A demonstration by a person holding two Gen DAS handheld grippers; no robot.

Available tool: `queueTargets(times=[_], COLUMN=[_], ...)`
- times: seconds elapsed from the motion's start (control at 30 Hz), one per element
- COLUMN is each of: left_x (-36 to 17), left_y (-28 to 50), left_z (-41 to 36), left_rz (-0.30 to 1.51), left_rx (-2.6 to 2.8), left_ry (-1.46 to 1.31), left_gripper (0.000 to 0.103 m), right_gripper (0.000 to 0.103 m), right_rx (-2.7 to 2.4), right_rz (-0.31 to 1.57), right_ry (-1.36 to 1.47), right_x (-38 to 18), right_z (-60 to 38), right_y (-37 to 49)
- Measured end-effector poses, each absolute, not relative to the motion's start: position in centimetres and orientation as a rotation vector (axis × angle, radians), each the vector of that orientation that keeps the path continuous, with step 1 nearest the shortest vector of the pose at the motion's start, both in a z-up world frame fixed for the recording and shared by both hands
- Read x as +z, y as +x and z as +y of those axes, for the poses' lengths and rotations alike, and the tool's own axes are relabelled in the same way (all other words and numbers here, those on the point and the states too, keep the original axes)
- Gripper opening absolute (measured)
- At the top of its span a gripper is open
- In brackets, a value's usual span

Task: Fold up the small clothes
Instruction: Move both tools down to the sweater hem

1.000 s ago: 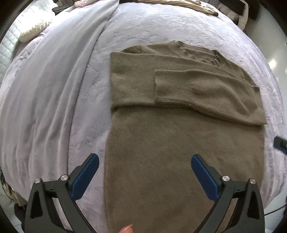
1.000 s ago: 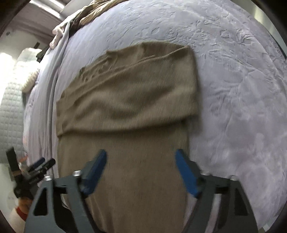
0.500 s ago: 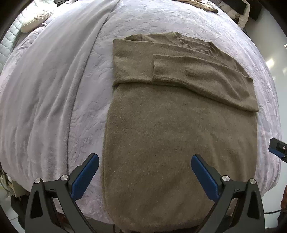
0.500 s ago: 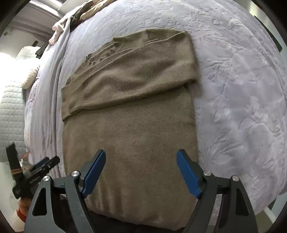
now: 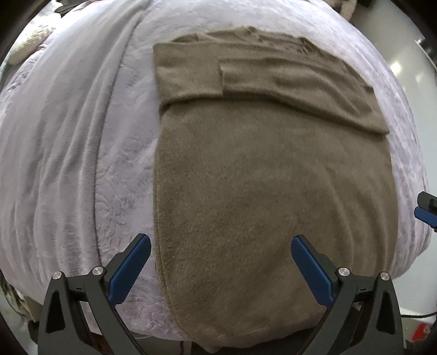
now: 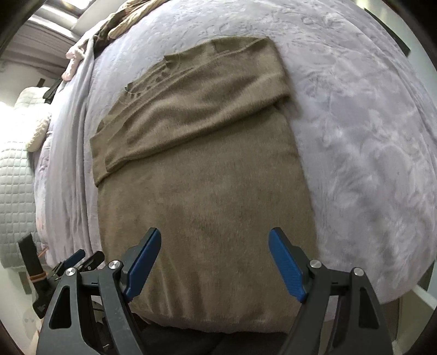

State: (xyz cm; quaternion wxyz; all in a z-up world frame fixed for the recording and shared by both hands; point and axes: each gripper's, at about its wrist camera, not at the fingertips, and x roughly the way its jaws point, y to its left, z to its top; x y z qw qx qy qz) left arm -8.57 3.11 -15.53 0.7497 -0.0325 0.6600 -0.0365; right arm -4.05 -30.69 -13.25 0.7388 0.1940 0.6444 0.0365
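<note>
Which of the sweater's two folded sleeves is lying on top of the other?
The sleeve whose cuff shows is on top; it is folded across the sweater from the right in the left-wrist view. The other sleeve lies partly hidden beneath.

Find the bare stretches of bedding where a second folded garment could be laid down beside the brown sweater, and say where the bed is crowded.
Bare embossed bedspread lies open along the brown sweater's folded side, out to the bed edge. On the other side, a narrower bare strip runs between the sweater and the rumpled blanket. It is crowded at the far end, where piled clothes and a pillow sit.
</note>
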Motion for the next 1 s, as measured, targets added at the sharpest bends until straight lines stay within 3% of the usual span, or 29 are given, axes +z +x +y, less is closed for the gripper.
queueTargets(times=[0.6, 1.0], left_x=[-13.6, -19.5], left_y=[-14.4, -22.5], left_z=[2.0, 4.8], left_rz=[1.377, 1.465], left_rx=[-0.049, -0.022], left_ry=[-0.149, -0.278], left_gripper=[0.103, 0.103], right_gripper=[0.083, 0.083], right_rx=[0.199, 0.374], right_rz=[1.414, 1.576], right_ry=[0.427, 0.451], right_x=[-14.0, -20.4], right_z=[-33.4, -36.2], right_y=[-7.4, -14.5])
